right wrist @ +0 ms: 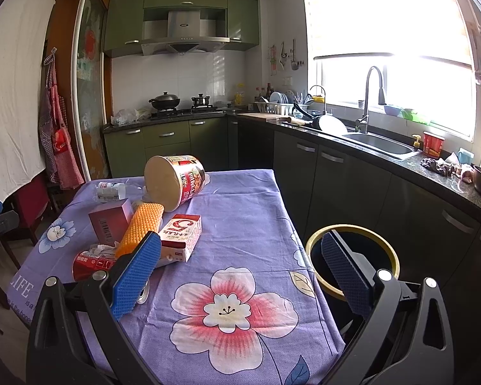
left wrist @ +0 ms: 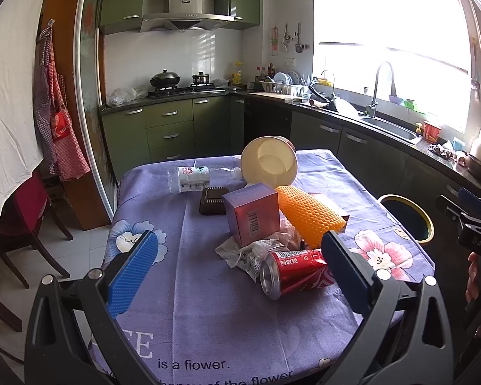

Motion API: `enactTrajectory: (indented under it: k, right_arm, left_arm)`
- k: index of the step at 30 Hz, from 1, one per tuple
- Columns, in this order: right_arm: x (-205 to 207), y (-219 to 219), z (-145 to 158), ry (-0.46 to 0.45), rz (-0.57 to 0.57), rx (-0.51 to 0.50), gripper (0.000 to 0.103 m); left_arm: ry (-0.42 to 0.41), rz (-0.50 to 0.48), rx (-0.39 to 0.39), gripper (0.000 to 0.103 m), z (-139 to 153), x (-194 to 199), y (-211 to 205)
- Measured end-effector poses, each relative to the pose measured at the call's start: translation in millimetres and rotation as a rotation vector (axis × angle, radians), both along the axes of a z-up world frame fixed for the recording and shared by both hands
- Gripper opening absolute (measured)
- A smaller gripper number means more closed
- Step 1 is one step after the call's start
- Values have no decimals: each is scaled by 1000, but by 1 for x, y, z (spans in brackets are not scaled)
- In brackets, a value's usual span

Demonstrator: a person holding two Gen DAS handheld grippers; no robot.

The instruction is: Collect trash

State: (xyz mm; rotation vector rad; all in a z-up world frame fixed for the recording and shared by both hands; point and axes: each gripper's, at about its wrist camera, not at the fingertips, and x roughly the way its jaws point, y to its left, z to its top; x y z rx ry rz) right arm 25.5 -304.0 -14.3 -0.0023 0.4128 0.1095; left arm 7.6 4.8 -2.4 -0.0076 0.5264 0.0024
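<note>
A table covered by a purple flowered cloth is seen from two hand-held grippers, both spread wide with nothing held. The left gripper is positioned low over the near edge; just ahead of it, slightly toward its right finger, a red drink can lies on its side, smooth metal, its open top turned toward the gripper and its long axis running away to the right. The can is judged nearest to the left gripper, so a grasp across its round body is likely called for. Crumpled white paper is touching it. Behind are stacked a glossy pink box, an orange ridged sponge-like block, a tipped paper noodle tub and a clear plastic bottle. The right gripper is held further right; beyond its right finger, beside the table, the round yellow-rimmed bin stands open.
</note>
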Motion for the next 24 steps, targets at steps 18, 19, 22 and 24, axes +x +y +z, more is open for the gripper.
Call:
enactTrajectory:
  k: [18,19,22,24]
  right_arm:
    - [3,-2,1,6,1,1,99]
    - [3,-2,0,7,0,1,99]
    - [4,-2,-1,9,-1,1,99]
    - [4,-1,-1,11,-1,0,99]
  left_arm:
    - [2,-1,3,97,3,0,-10]
    - [3,-1,5,97,3,0,-10]
    - [4,-3,3,97,2,0,-10]
    - [5,-4,4,97,1,0,-11]
